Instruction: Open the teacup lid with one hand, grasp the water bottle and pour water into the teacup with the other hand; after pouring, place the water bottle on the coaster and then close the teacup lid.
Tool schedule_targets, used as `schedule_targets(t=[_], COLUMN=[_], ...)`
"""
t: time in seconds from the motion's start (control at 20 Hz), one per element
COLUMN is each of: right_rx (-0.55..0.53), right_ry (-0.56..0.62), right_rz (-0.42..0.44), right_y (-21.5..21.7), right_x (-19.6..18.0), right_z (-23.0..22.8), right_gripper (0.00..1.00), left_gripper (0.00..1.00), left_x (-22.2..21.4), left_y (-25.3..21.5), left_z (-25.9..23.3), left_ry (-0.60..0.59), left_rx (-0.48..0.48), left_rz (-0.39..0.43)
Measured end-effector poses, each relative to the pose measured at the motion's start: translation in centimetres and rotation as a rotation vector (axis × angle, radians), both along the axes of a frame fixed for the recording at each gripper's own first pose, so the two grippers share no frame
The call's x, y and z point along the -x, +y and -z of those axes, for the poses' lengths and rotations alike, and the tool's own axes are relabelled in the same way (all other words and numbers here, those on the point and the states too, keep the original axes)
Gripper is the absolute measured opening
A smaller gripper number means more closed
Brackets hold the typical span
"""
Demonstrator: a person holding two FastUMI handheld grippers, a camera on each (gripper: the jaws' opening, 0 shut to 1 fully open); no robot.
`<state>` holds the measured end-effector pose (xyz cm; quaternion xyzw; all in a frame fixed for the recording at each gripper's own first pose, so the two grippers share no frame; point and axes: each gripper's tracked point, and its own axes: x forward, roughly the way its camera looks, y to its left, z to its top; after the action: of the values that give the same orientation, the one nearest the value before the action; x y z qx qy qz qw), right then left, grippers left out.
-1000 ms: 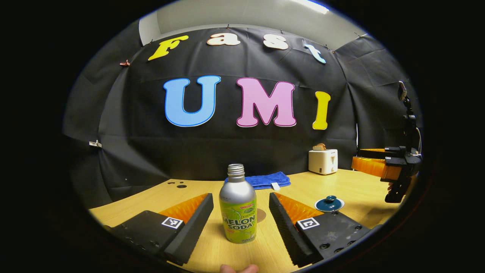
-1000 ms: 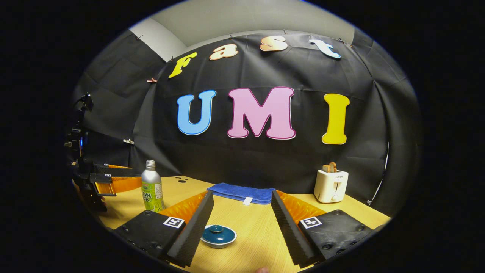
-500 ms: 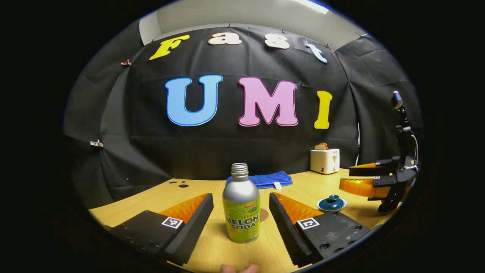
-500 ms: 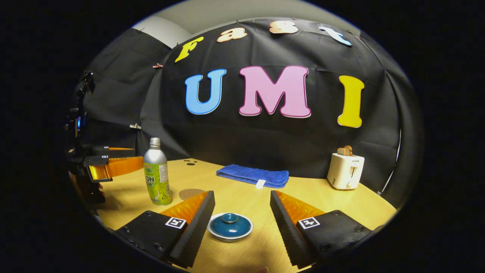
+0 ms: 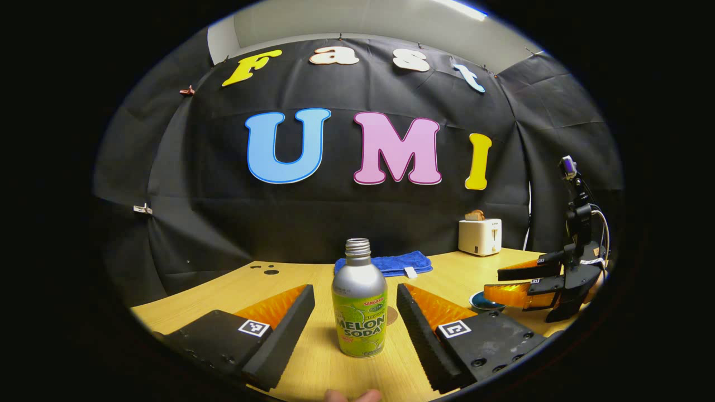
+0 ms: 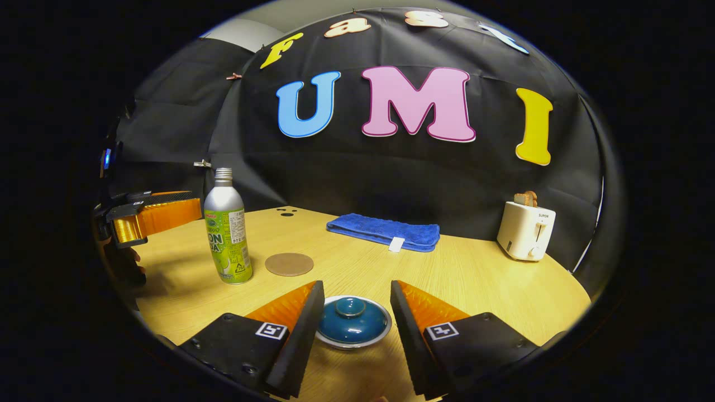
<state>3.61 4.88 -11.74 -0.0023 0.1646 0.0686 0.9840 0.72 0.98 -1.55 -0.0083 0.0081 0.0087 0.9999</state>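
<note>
Towel [image 6: 384, 231], toaster [image 6: 526, 230] behind — coaster [image 6: 289, 264] beside bottle [image 6: 226, 229].

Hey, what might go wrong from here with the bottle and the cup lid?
The capless silver and green soda bottle stands tall between the open left gripper; a sideways nudge might tip and spill it. The right gripper straddles the low blue teacup lid; closing beside its small knob could slip off.
</note>
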Motion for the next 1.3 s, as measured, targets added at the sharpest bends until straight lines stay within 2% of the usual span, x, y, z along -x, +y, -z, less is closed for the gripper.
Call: schedule_targets(t=[0.15,0.25,0.35,0.45,0.6,0.85,1.0,1.3], right_rx=[-0.002,0.002,0.004,0.002,-0.015,-0.046,-0.052,-0.047], right_ry=[0.024,0.04,0.056,0.058,0.06,0.021,-0.042,-0.17], right_rz=[-0.016,-0.031,-0.051,-0.061,-0.068,-0.04,-0.032,0.053], right_y=[0.3,0.5,0.8,0.8,0.7,-0.1,-0.4,-5.3], right_x=[-0.1,-0.3,-0.4,-0.5,-0.4,-0.7,-0.4,1.2], right_z=[0.3,0.7,1.0,1.0,1.0,0.3,-1.7,-6.8], right_gripper=[0.7,0.62,0.49,0.45,0.31,0.3,0.3,0.3], left_gripper=[0.94,0.94,0.94,0.94,0.94,0.94,0.94,0.95], left_x=[0.0,-0.2,-0.2,-0.2,-0.1,-0.3,-0.7,-2.0], left_y=[0.0,0.0,0.1,0.2,0.3,0.0,-0.4,-0.7], left_z=[0.2,0.3,0.3,0.4,0.5,1.0,1.8,4.2], left_ry=[0.003,0.006,0.007,0.009,0.008,0.027,0.048,0.109], left_rx=[0.001,0.003,0.005,0.003,0.004,0.01,0.021,0.042], left_rz=[0.0,0.002,0.0,-0.004,-0.007,0.006,0.019,0.011])
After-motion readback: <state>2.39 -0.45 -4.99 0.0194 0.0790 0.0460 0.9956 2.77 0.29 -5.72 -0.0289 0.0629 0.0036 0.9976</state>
